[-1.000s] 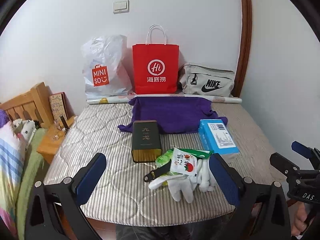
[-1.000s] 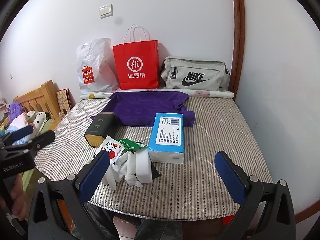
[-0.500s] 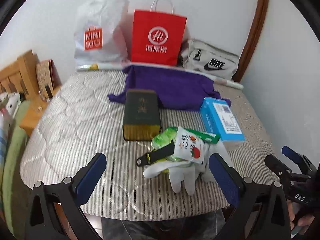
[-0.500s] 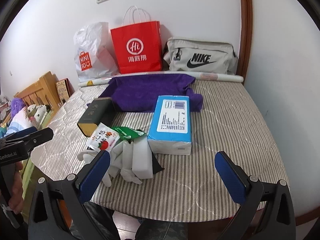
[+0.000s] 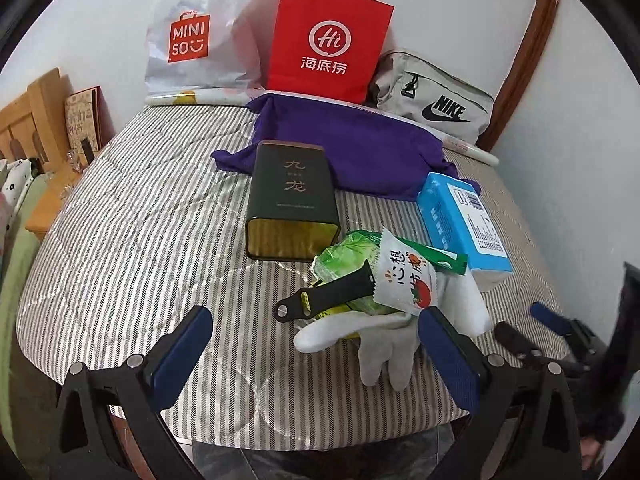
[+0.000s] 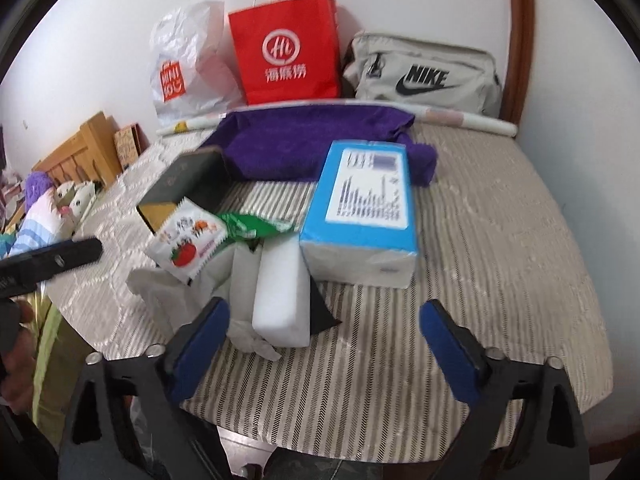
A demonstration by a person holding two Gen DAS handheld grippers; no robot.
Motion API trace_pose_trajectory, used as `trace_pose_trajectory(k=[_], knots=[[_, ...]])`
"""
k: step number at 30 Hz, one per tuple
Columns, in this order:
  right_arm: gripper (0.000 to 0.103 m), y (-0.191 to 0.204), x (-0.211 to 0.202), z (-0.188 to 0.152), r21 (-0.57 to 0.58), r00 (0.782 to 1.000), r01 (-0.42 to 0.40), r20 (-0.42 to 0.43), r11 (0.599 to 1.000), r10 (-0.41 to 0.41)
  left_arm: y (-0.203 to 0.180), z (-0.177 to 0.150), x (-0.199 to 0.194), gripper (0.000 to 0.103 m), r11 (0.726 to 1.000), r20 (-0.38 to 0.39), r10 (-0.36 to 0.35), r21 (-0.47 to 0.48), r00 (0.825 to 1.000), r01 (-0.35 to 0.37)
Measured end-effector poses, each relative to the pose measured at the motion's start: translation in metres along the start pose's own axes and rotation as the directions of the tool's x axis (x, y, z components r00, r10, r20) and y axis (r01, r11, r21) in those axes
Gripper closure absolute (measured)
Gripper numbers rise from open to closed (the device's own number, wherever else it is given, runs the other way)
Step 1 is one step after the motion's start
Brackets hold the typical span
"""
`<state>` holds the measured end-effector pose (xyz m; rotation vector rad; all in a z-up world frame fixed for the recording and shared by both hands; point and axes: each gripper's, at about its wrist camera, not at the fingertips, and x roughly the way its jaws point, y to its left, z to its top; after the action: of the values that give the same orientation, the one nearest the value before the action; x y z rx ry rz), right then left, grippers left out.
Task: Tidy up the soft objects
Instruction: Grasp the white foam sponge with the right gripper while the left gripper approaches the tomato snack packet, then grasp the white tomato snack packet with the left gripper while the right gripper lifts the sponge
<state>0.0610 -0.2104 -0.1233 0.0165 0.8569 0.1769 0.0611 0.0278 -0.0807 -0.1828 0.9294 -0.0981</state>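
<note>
MINISO bag (image 5: 200, 36), Nike pouch (image 5: 436, 100), red "Hi" bag (image 5: 328, 40) along wall.

Two hand-held grippers fill the lower edge of both fisheye views. The left gripper (image 5: 316, 344) has black, angular frame arms at lower left and lower right, each ending in a long blue pad and fastened with round silver screws. The right gripper (image 6: 324, 332) is built the same way: a black skeletal frame with triangular cut-outs, blue pads and silver screw heads. At the left edge of the right wrist view, the other gripper's black finger bears white lettering, too blurred to read, with a hand (image 6: 16, 344) partly visible beneath it.
</note>
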Motion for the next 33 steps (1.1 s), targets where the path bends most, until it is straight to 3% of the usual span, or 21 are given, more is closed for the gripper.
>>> trace_pose_trajectory(k=[6,11,15,26,33], knots=[[0.023,0.009,0.023,-0.006,-0.038,0.999,-0.027,-0.023,0.999,0.026,0.001,0.001,0.01,0.0,1.0,-0.018,-0.014,0.023,1.0,0.015],[0.038,0.013,0.032,-0.006,-0.052,0.998,-0.053,-0.021,0.997,0.052,0.0,0.002,0.014,0.0,0.999,-0.011,-0.041,0.036,0.999,0.041],[0.073,0.014,0.038,-0.008,-0.077,0.997,-0.078,-0.019,0.994,0.077,-0.002,0.004,0.016,0.0,0.997,-0.005,-0.061,0.036,0.998,0.061],[0.073,0.007,0.007,-0.013,-0.099,0.996,-0.091,0.008,0.991,0.092,-0.051,0.013,0.035,0.0,0.975,-0.018,-0.042,0.216,0.999,0.045],[0.073,-0.015,-0.004,-0.022,-0.07,0.997,-0.067,0.021,0.995,0.068,-0.066,0.013,0.058,0.0,0.97,-0.058,-0.004,0.244,0.998,0.018]])
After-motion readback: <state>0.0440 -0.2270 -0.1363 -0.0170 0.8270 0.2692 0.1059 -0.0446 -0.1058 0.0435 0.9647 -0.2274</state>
